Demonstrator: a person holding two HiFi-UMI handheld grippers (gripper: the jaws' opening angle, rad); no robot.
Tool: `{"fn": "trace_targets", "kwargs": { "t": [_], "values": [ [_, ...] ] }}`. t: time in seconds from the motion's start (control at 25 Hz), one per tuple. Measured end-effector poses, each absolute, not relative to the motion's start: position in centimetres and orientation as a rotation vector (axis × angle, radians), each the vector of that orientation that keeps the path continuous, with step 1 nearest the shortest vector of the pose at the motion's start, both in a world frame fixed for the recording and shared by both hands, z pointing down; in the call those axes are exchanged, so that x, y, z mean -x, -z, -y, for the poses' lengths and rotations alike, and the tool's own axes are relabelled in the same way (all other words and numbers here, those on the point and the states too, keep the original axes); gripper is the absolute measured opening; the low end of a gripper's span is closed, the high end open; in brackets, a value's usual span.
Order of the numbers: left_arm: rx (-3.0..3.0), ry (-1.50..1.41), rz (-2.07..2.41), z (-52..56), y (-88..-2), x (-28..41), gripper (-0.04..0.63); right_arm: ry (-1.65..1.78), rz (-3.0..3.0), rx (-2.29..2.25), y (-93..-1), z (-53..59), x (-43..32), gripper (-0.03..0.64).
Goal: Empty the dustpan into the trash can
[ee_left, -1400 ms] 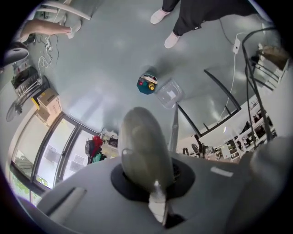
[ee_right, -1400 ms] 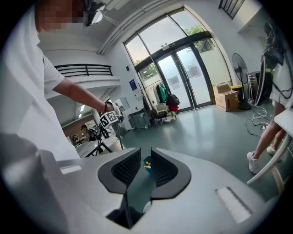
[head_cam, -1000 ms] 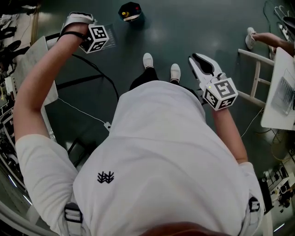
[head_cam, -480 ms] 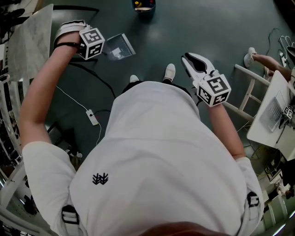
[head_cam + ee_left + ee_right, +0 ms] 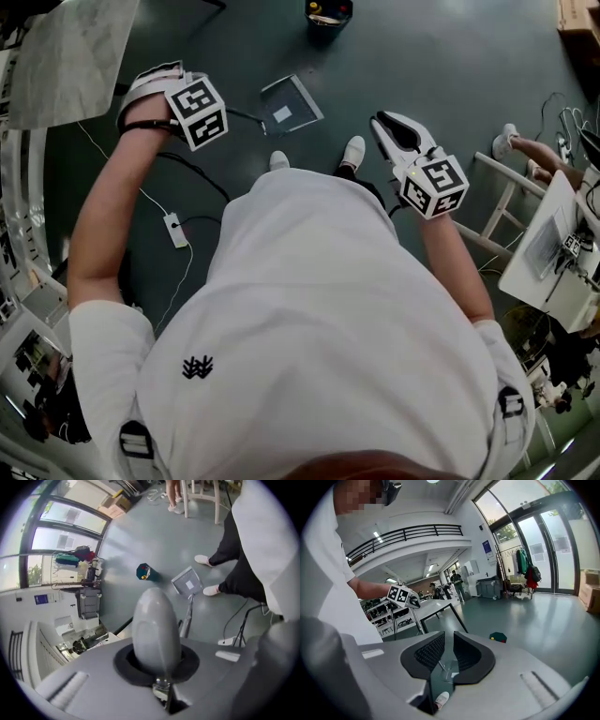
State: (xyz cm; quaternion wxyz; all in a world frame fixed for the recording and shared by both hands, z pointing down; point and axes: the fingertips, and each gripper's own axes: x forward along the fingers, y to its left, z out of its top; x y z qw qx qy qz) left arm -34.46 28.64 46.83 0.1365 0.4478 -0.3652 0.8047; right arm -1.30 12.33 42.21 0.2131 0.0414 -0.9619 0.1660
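Observation:
The grey dustpan (image 5: pixel 291 103) hangs flat just above the dark floor on a long thin handle (image 5: pixel 246 114), with a small white scrap lying in it. My left gripper (image 5: pixel 211 111) is shut on the top of that handle at the upper left. In the left gripper view the dustpan (image 5: pixel 187 581) hangs below my jaws, its handle (image 5: pixel 186 618) running up to them. The small dark trash can (image 5: pixel 328 9) stands on the floor beyond the pan, also visible as trash can (image 5: pixel 144 572) and trash can (image 5: pixel 498 637). My right gripper (image 5: pixel 392 127) is held out in front, narrowly open and empty.
The person's white shoes (image 5: pixel 354 150) stand just behind the pan. A cable with a white adapter (image 5: pixel 175 230) trails on the floor at left. A grey tabletop (image 5: pixel 75 56) sits upper left. At right are a white stool frame (image 5: pixel 506 202), a white table (image 5: pixel 553 253) and another person's foot (image 5: pixel 511 142).
The dustpan has swung out from beside my left gripper toward the right and forward. The trash can has slid to the upper middle of the view. The right gripper stayed much the same.

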Motion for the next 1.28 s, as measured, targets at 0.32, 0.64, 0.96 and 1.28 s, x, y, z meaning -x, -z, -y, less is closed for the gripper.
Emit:
{"fn": "trace_targets", "kwargs": {
  "t": [0.32,0.64,0.96,1.28],
  "values": [
    [-1.482,-1.855,1.392,-34.5,-47.4,34.1,0.057,-0.442,2.686,-0.176,-42.0,-20.0,5.8,0.052],
    [-1.566,-1.474,1.436,-39.0,-49.2,32.6,0.057,-0.416,2.664,-0.208,-42.1,-23.9,6.0,0.036],
    [-1.575,-1.311,1.506,-42.2,-50.2,31.9,0.057,-0.381,2.648,-0.218,-41.7,-24.6,6.1,0.023],
    [-1.617,-1.194,1.547,-42.6,-49.7,30.4,0.057,-0.314,2.641,-0.152,-41.6,-25.6,7.6,0.017]
  ]
}}
